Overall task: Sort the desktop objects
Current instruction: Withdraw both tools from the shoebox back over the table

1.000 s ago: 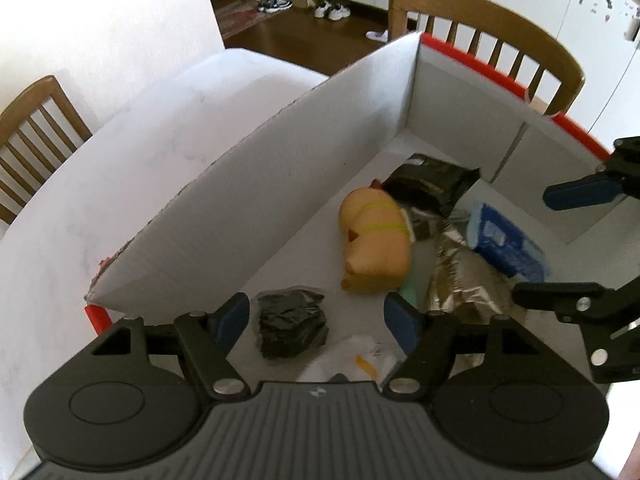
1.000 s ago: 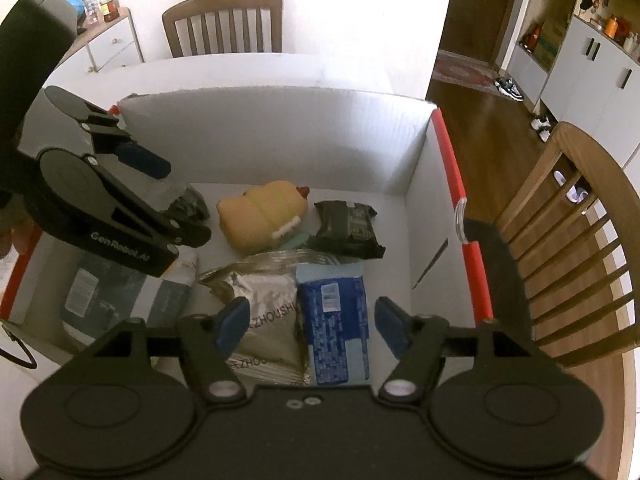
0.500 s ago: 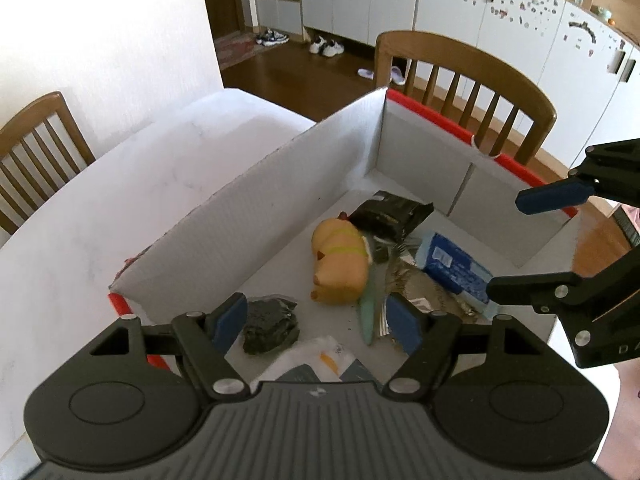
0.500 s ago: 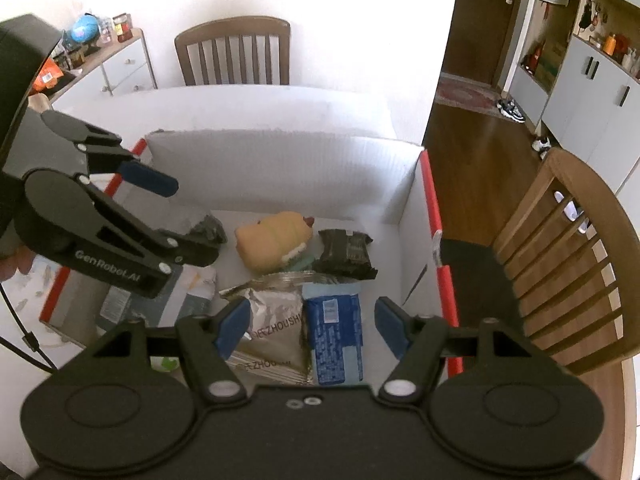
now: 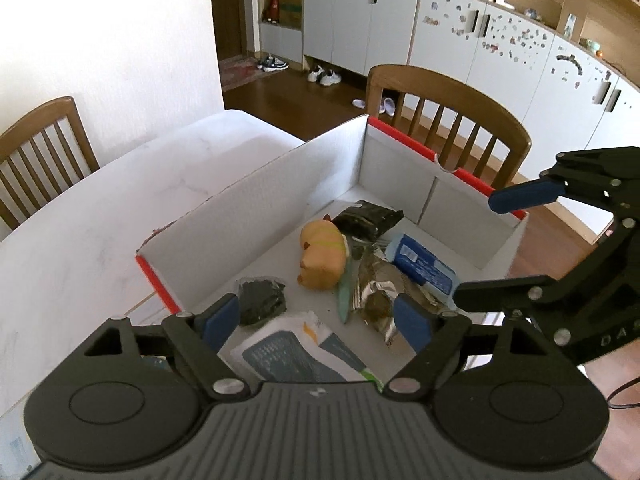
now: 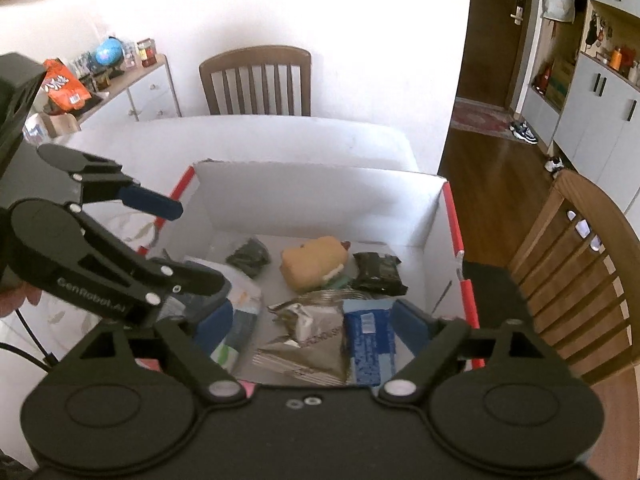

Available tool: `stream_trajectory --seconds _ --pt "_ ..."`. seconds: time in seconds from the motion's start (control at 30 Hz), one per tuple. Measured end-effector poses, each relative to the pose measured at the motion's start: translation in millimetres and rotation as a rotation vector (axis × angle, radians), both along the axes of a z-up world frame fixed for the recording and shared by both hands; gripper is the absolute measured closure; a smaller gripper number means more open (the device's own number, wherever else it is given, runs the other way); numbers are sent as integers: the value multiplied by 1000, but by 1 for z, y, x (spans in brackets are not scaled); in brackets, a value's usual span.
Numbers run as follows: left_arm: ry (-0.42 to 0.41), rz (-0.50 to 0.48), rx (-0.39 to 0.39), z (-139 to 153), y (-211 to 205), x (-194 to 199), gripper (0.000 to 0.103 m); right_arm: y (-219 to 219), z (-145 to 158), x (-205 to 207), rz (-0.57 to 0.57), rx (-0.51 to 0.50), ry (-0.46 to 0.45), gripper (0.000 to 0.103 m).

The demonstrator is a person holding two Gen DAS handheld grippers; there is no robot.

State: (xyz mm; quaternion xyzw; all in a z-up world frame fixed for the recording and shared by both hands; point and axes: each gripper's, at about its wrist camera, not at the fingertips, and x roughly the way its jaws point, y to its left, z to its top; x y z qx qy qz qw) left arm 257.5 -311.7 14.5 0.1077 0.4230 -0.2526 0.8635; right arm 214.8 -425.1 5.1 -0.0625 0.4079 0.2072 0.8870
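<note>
Both hand-held grippers hover above an open white cardboard box (image 5: 280, 184) with red edges, which stands on a white table (image 5: 120, 208). The left gripper (image 5: 316, 322) has its blue-padded fingers spread wide and holds nothing; the right gripper (image 6: 312, 326) is likewise wide apart and empty. In the left wrist view the right gripper enters from the right above the box's right side, and in the right wrist view the left gripper enters from the left above the box's left side.

All sorted objects lie on the box floor. A yellow plush toy (image 5: 322, 258) lies near the centre. A black snack packet (image 5: 368, 220) sits just beyond it, toward the far corner. A blue wrapped bar (image 6: 370, 344) lies beside a crumpled silver foil bag (image 6: 308, 336), the two touching. A small dark crumpled packet (image 5: 262, 300) rests apart from these, near the long wall. A white and grey-blue pouch (image 5: 288, 356) lies at the near end of the box, partly hidden by the left gripper's body. Wooden chairs (image 6: 256, 80) stand around the table.
</note>
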Motion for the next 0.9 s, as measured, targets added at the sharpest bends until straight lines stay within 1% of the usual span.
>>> stream_trajectory --seconds 0.1,0.17,0.23,0.37,0.6,0.9 --pt "-9 10 -12 2 8 -8 19 2 3 -4 -8 5 -11 14" --pt "-13 24 -31 3 15 -13 14 5 5 -7 -15 7 -18 12" --pt "-26 33 -46 3 21 -18 0 9 7 -9 -18 3 -23 12" --pt "-49 58 -58 7 36 -28 0 18 8 -15 -21 -1 -26 11" --pt "-61 95 -79 12 70 -42 0 45 17 -28 -19 22 -44 11" --pt "-96 180 -89 21 130 -61 0 100 28 -44 14 51 -61 11"
